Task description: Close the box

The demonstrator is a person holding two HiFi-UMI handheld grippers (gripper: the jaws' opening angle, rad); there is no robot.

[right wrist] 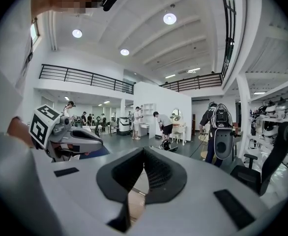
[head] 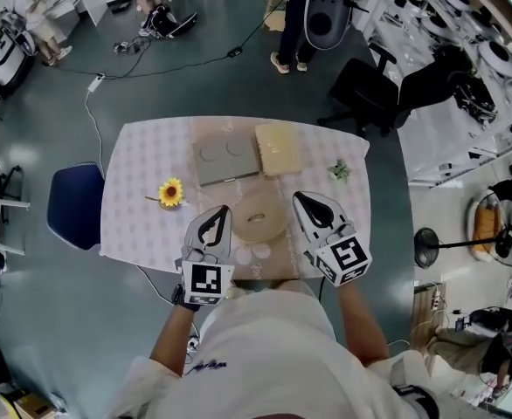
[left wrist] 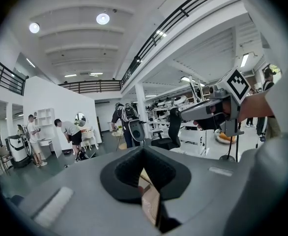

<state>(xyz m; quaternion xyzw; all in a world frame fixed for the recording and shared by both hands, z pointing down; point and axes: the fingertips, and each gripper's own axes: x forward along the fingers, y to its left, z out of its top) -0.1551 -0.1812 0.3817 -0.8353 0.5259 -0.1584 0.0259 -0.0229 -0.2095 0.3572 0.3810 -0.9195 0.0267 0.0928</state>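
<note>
We hold the left gripper (head: 224,209) and right gripper (head: 297,196) empty, jaws together, over the near edge of the table (head: 142,160), short of the box (head: 225,161) lying open mid-table, whose tan lid (head: 276,149) looks light and stiff, best nudged at its free outer edge.

Grey-green floor (head: 64,103) throughout, blue chair (head: 74,203) left of centre, black office chair (head: 365,90) upper right. White ceiling (right wrist: 134,31) with round lamps (right wrist: 169,18), railed balcony (right wrist: 85,77) at left.
</note>
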